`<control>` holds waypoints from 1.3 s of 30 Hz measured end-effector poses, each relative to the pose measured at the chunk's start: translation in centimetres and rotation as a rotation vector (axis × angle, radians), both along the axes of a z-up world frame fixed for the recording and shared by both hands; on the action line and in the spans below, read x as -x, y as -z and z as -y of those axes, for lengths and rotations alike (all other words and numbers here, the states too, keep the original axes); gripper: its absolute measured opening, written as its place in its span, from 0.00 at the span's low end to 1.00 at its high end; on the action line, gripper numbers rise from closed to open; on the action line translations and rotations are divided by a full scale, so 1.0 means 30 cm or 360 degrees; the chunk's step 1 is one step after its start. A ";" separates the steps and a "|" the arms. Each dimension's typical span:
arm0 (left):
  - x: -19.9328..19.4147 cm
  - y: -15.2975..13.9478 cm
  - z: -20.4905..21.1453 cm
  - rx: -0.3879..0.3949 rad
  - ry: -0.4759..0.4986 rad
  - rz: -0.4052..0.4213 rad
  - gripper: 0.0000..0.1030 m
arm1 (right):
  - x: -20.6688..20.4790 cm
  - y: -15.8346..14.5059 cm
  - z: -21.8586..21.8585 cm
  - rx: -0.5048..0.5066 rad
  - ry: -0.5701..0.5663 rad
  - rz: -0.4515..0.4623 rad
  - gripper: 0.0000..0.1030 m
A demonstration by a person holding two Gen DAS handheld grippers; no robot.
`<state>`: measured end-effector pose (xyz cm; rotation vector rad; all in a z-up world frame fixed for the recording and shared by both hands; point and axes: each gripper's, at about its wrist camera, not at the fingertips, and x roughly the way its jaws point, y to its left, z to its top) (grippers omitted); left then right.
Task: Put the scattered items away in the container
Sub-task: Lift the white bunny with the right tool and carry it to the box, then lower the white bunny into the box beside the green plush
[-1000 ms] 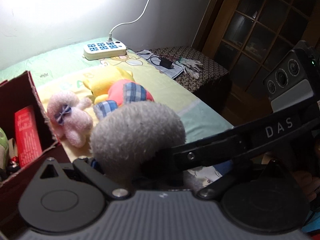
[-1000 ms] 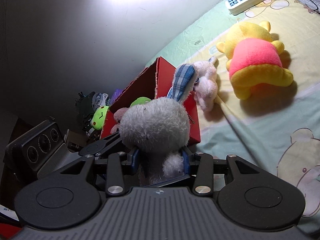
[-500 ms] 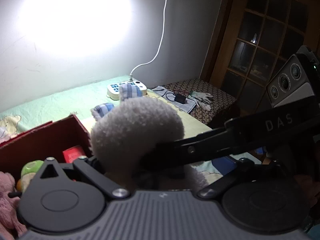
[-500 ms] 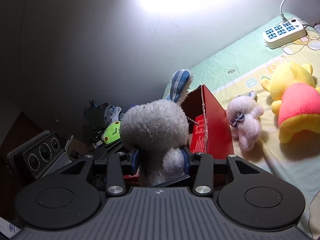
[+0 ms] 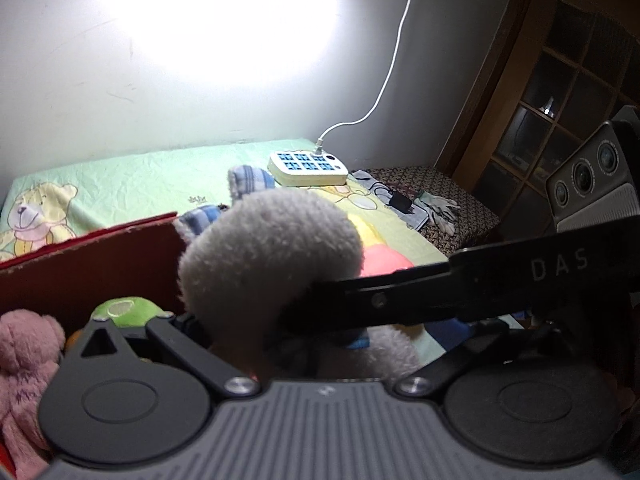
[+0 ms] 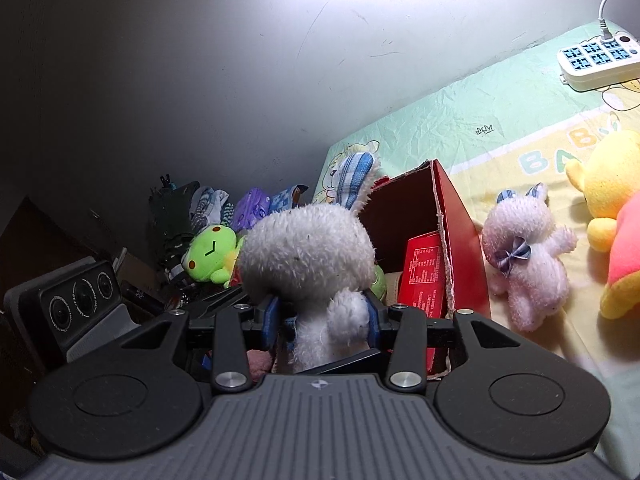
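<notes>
Your right tool (image 6: 322, 320) is clenched on the grey plush rabbit (image 6: 308, 256), held above the red box (image 6: 460, 220). It's soft and light; grip the torso. Your left tool (image 5: 320, 340) stands released.

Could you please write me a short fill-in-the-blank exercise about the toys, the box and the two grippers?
1. The right gripper is shut on the white plush ____.
2. The container is a cardboard box of ____ colour.
3. The small pink rabbit lies on the bed, ____ the box.
4. The jaws of the left gripper have just been opening; they stand ____.

Missing words: rabbit; red; outside; open
</notes>
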<state>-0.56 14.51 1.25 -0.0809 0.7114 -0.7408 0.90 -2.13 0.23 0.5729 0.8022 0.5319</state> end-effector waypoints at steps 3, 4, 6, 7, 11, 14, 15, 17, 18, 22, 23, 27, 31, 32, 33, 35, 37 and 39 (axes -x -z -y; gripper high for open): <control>-0.044 0.020 -0.003 0.0035 -0.0028 -0.0064 1.00 | -0.039 0.005 -0.016 0.0062 -0.0005 -0.0007 0.43; -0.059 0.027 -0.003 0.0046 -0.0034 -0.0088 1.00 | -0.052 0.008 -0.021 0.0079 -0.0005 -0.0015 0.43; -0.095 0.043 -0.013 0.0060 -0.0037 -0.0130 1.00 | -0.072 0.014 -0.038 0.0133 -0.0002 -0.0026 0.43; -0.115 0.051 -0.014 0.0072 -0.0039 -0.0163 1.00 | -0.084 0.017 -0.049 0.0181 0.0003 -0.0020 0.43; -0.176 0.108 -0.029 0.0097 -0.0059 -0.0295 0.99 | -0.119 0.028 -0.080 0.0334 -0.0007 0.0000 0.42; -0.200 0.141 -0.053 0.0117 -0.0081 -0.0364 0.99 | -0.152 0.060 -0.084 0.0305 -0.0019 -0.0070 0.42; -0.205 0.146 -0.056 0.0107 -0.0092 -0.0376 0.99 | -0.159 0.070 -0.088 0.0299 -0.0024 -0.0089 0.42; -0.217 0.159 -0.065 0.0087 -0.0109 -0.0405 0.99 | -0.171 0.087 -0.099 0.0294 -0.0039 -0.0113 0.42; -0.223 0.168 -0.074 0.0076 -0.0121 -0.0418 0.99 | -0.176 0.095 -0.108 0.0296 -0.0047 -0.0126 0.42; -0.216 0.183 -0.126 0.0043 -0.0157 -0.0424 0.98 | -0.187 0.101 -0.152 0.0313 -0.0081 -0.0112 0.41; -0.215 0.181 -0.139 0.0052 -0.0159 -0.0423 0.98 | -0.192 0.102 -0.159 0.0300 -0.0089 -0.0117 0.41; -0.217 0.170 -0.161 0.0024 -0.0173 -0.0399 0.95 | -0.210 0.122 -0.172 0.0273 -0.0100 -0.0171 0.42; -0.215 0.166 -0.168 -0.0012 -0.0140 -0.0365 0.96 | -0.202 0.120 -0.169 0.0269 -0.0112 -0.0166 0.46; -0.219 0.168 -0.171 -0.0004 -0.0127 -0.0365 0.97 | -0.195 0.116 -0.165 0.0277 -0.0104 -0.0153 0.46; -0.219 0.169 -0.173 0.0003 -0.0120 -0.0369 0.98 | -0.189 0.112 -0.161 0.0284 -0.0094 -0.0146 0.47; -0.218 0.170 -0.168 0.0001 -0.0108 -0.0371 0.98 | -0.178 0.105 -0.155 0.0309 -0.0070 -0.0131 0.47; -0.212 0.169 -0.161 -0.0018 -0.0094 -0.0359 0.98 | -0.166 0.093 -0.148 0.0346 -0.0051 -0.0110 0.51; -0.211 0.171 -0.159 -0.0030 -0.0084 -0.0349 0.98 | -0.151 0.073 -0.138 0.0395 -0.0019 -0.0060 0.56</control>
